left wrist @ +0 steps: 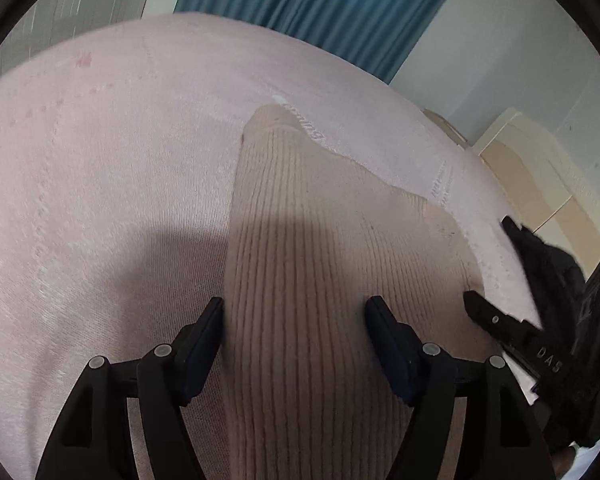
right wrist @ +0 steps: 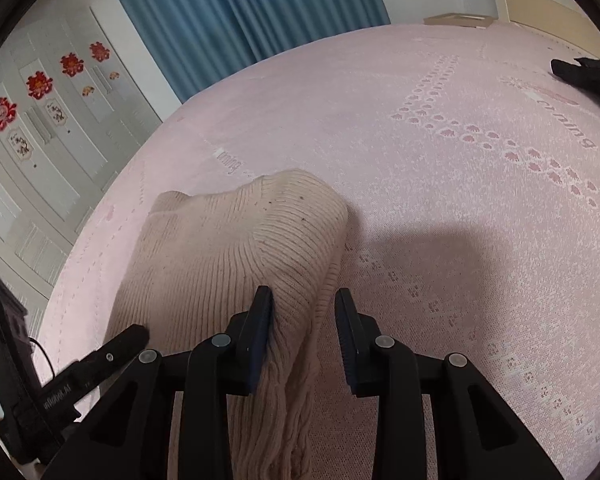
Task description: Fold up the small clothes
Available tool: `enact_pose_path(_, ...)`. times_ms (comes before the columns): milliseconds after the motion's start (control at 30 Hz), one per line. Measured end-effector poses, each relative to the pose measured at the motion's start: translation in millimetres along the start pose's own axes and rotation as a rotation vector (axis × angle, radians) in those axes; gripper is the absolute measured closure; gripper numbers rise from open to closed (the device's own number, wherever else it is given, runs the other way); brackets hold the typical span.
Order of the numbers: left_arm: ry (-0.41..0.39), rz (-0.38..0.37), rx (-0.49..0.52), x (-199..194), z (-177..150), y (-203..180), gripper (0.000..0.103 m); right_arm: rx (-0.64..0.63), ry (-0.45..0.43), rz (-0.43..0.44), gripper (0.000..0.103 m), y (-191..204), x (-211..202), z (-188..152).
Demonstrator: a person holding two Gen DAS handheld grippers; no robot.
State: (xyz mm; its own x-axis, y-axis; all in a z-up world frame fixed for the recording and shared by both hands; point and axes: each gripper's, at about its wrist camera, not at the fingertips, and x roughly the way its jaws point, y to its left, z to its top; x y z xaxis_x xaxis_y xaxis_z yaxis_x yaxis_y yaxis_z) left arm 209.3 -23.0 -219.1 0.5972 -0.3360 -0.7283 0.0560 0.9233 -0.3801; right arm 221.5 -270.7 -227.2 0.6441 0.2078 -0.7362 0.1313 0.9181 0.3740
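The beige ribbed knit garment [left wrist: 324, 264] lies on the pink bedspread [left wrist: 100, 184], its long axis running straight ahead; the left gripper [left wrist: 296, 312] straddles it with fingers spread; the right gripper [right wrist: 304, 304], fingers also apart, brackets its fringed right edge.

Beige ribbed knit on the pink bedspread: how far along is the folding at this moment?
Done: the beige ribbed knit already looks doubled over, with a rounded fold at its far end, lying on the pink bedspread. In hand: both grippers are open over its near end, the left gripper straddling the fabric, the right gripper at its right edge. Left: probably another fold or tidying. A dark item lies farther off, apparently untouched.
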Motion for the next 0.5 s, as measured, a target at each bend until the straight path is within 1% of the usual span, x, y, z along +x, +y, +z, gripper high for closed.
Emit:
enact_pose_path(33,-0.008,0.018,0.019,-1,-1,-3,0.033,0.000,-0.001,-0.001,0.072,0,0,0)
enact_pose_path(100,-0.010,0.032,0.025,-1,1,-5,0.033,-0.003,-0.004,-0.007,0.071,1,-1,-1)
enact_pose_path(167,-0.004,0.028,0.015,-1,7,-2,0.032,-0.007,-0.006,-0.020,0.066,1,0,-1)
enact_pose_path(200,0.000,0.023,0.008,0,8,-1,0.032,-0.006,-0.006,-0.024,0.065,1,0,-1)
enact_pose_path(300,0.007,0.013,-0.006,-1,9,2,0.032,0.003,-0.002,-0.014,0.065,-2,0,-1)
enact_pose_path(400,0.004,0.027,0.005,3,12,-4,0.032,0.008,-0.001,-0.009,0.065,-2,0,0)
enact_pose_path(433,0.000,0.034,0.012,2,12,-6,0.032,0.004,-0.001,-0.007,0.070,-1,0,0)
enact_pose_path(467,-0.006,0.039,0.019,2,11,-8,0.033,-0.006,-0.003,0.002,0.078,1,-1,0)
enact_pose_path(500,-0.013,0.044,0.027,1,10,-9,0.034,-0.017,-0.004,0.008,0.082,3,-2,-1)
